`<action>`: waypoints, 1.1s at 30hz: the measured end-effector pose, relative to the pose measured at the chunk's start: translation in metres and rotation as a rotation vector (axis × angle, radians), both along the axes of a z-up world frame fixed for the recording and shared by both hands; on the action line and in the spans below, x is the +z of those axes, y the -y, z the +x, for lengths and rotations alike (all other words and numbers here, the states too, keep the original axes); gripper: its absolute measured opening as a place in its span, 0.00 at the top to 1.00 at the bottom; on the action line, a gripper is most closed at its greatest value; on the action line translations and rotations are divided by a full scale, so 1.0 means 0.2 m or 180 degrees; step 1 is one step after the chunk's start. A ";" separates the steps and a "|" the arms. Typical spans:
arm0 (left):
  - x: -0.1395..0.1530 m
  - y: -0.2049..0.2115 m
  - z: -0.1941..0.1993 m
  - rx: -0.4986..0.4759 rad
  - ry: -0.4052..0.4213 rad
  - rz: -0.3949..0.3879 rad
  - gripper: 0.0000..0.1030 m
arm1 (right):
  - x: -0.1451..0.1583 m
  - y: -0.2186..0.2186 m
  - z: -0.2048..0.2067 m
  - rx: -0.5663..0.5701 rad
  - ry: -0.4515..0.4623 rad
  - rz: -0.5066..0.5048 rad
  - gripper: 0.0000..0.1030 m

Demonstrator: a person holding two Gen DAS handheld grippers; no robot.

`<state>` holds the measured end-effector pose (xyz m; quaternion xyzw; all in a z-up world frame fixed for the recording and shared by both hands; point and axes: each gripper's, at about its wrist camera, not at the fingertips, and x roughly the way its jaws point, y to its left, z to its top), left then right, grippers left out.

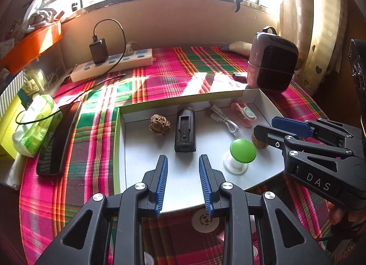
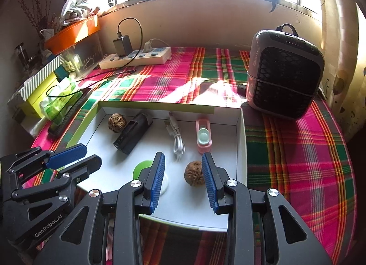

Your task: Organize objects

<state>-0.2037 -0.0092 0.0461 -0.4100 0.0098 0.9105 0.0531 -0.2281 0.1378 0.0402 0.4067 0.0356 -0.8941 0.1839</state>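
Note:
A white tray (image 1: 124,114) (image 2: 242,132) on the plaid cloth holds a walnut (image 1: 159,124) (image 2: 117,122), a black device (image 1: 185,130) (image 2: 133,132), a white cable (image 1: 225,119) (image 2: 176,138), a pink clip (image 1: 243,110) (image 2: 203,136), a green-topped white knob (image 1: 242,150) (image 2: 143,169) and a second walnut (image 2: 194,173) (image 1: 259,142). My left gripper (image 1: 183,162) (image 2: 77,157) is open and empty above the tray's near edge, in front of the black device. My right gripper (image 2: 183,162) (image 1: 267,127) is open, with the second walnut between its fingers.
A small heater (image 1: 272,63) (image 2: 283,72) stands at the far right behind the tray. A power strip with a charger (image 1: 112,63) (image 2: 135,56) lies at the back. A dark phone (image 1: 59,136), a tissue pack (image 1: 34,125) and boxes sit on the left.

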 end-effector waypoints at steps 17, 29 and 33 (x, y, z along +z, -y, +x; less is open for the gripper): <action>0.01 0.10 0.25 0.0131 -0.0101 0.0098 0.75 | -0.03 0.03 0.29 0.0153 -0.0080 -0.0046 0.57; 0.01 0.29 0.40 0.0297 -0.0106 0.0264 0.75 | -0.06 0.06 0.43 0.0357 -0.0079 -0.0106 0.57; -0.03 0.35 0.45 0.0324 -0.0061 0.0283 0.70 | -0.07 0.09 0.47 0.0468 -0.0055 -0.0117 0.57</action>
